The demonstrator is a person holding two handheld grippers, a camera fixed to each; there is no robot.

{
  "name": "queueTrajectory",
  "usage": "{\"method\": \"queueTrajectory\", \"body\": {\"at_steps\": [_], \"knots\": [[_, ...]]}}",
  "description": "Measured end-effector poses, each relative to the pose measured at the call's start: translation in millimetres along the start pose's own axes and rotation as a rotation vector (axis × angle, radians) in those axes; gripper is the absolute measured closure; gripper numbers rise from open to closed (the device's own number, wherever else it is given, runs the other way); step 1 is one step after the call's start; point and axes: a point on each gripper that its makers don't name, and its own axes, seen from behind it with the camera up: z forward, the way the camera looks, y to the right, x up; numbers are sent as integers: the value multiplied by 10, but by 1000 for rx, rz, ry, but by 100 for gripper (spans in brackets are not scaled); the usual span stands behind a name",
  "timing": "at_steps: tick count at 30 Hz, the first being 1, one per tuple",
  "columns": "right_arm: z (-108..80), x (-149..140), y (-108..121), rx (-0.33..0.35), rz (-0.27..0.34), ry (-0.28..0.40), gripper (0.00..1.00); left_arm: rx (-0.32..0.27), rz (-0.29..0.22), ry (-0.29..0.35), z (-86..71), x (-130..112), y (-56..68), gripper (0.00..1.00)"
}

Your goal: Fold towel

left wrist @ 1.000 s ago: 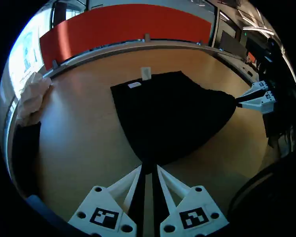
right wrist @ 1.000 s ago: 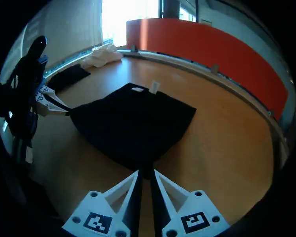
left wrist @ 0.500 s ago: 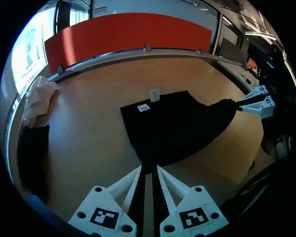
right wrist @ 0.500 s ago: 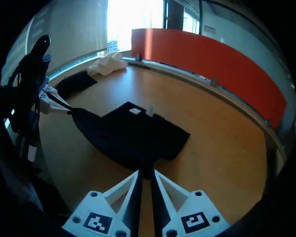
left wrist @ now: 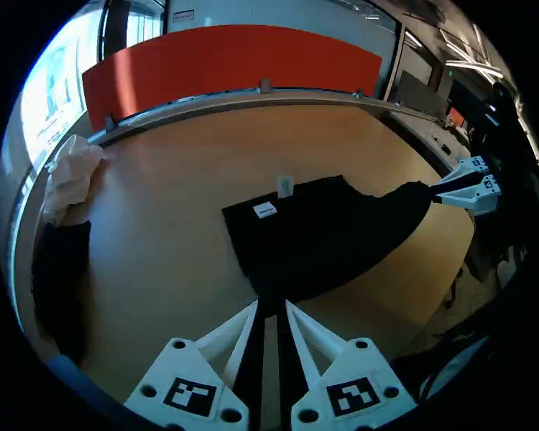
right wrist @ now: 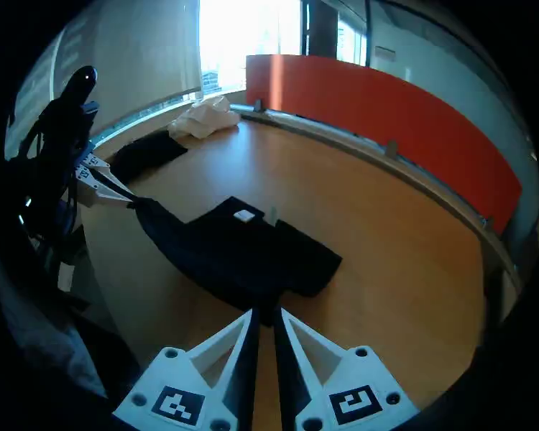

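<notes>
The left gripper [left wrist: 269, 305] and right gripper [right wrist: 264, 312] are rising since a second ago — the black towel [left wrist: 320, 237] is peeling off the table [left wrist: 162, 230], only its far, tagged end lying flat. Each is pinching a near corner, fingers pressed together on cloth. The near edge is sagging between them — ready, I'd judge, to be carried over the far end.

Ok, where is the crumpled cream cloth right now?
The cream cloth lies at the far left of the table in the left gripper view, beside a dark cloth, near the end of the orange partition.
</notes>
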Motion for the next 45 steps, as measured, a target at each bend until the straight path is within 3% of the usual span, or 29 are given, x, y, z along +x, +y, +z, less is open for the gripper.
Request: {"method": "queueTrajectory", "body": {"at_steps": [6,12,28,45], "knots": [[36,-5,59,-7,0,-10,87,4,-3,3,52,51,-4,89],[165,38,209,-16,12,-18,87,17,-9,12,202,172,-60,89],[742,77,628,-20,92,-61,87,28,-12,-25,923,426,-311,89],[1180,-61,850,-52,125,-121,86,9,-14,-76,1422,360,-415,87]]}}
